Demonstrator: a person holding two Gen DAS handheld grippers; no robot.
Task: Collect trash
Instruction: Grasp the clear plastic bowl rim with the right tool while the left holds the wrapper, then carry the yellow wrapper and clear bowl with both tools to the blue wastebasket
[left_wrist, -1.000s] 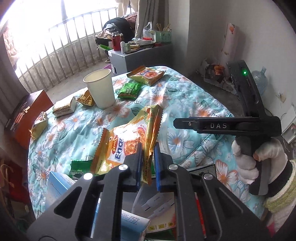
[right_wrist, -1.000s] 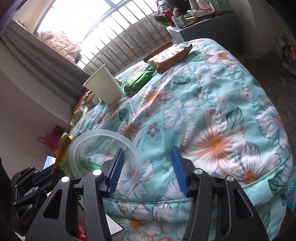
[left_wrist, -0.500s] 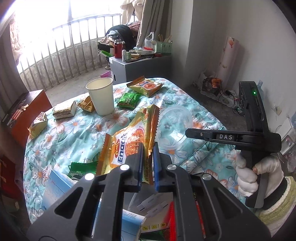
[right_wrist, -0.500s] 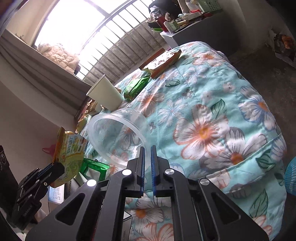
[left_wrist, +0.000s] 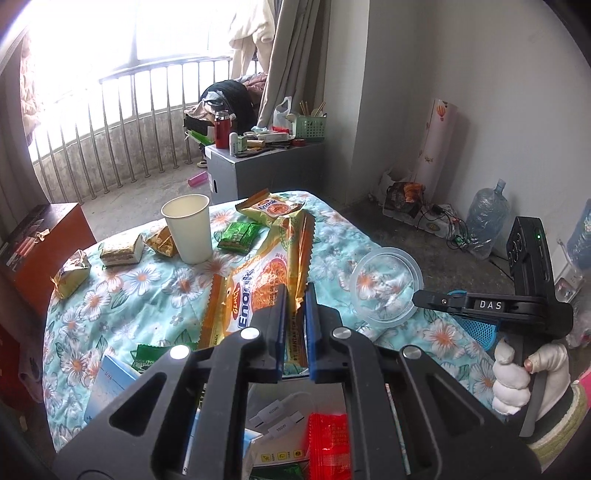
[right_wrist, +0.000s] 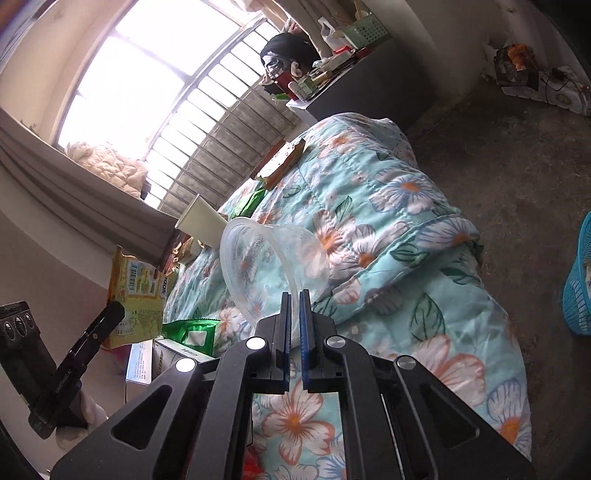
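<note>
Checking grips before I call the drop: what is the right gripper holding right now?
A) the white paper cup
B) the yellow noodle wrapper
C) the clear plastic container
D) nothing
C: the right gripper is shut on the rim of the clear plastic container, lifted off the quilt; the noodle wrapper is in the left gripper.

Left wrist view: looks forward and downward along the left gripper (left_wrist: 294, 295) over a floral quilt (left_wrist: 122, 291), facing the barred window (left_wrist: 122, 122) and grey cabinet (left_wrist: 258, 170); close range. Right wrist view: rolled steeply (the horizon runs diagonally), looking along the right gripper (right_wrist: 294, 306) across the same floral quilt (right_wrist: 388, 229) towards the barred window (right_wrist: 207, 122). Shared field: the white paper cup (left_wrist: 189, 228) (right_wrist: 202, 220), the clear plastic lid (left_wrist: 386, 287) (right_wrist: 266, 266), and each opposite gripper.
</note>
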